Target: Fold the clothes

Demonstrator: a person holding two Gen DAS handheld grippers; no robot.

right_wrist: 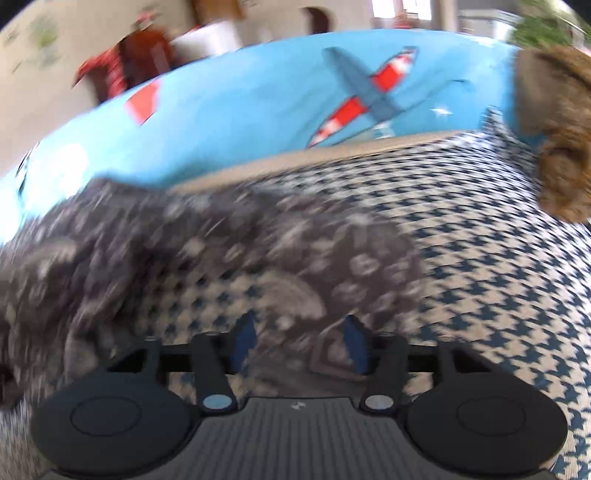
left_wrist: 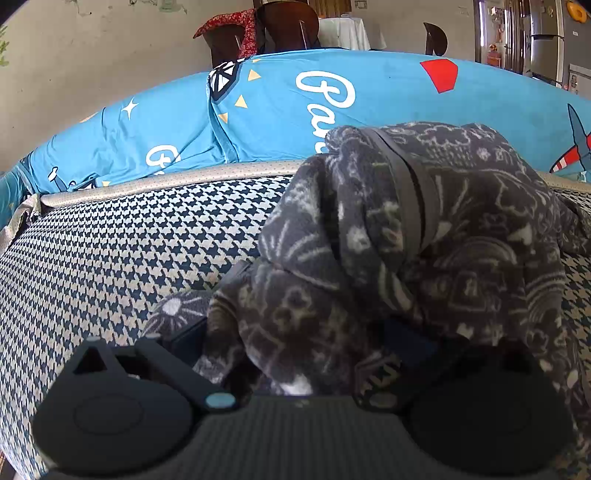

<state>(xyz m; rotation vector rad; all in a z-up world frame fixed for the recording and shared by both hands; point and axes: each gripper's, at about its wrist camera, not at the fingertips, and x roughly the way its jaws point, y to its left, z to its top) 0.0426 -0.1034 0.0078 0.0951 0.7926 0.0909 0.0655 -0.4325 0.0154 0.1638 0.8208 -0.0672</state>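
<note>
Garment: a dark grey fleece garment with pale doodle print, bunched in a tall heap on the houndstooth cushion; a darker band of trim runs over its top.
Garment, right wrist view: the same fleece lies spread and blurred across the cushion, reaching from the left edge to the middle.
Left gripper: its fingers are buried in the fleece, which drapes over and between them — whether they are clamped on the cloth or loose, I cannot tell.
Right gripper: the two blue-padded fingers stand apart, with a fold of fleece lying between them; not clenched on it as far as the blur lets one see.
Behind the cushion: a bright blue sheet printed with white script, stars and a red-striped plane.
Beyond the sheet: dark wooden chairs, one draped in red cloth — and a refrigerator at far right.
Right of the cushion: a brown furry thing, too blurred to identify.
Containers: none visible in either view.
</note>
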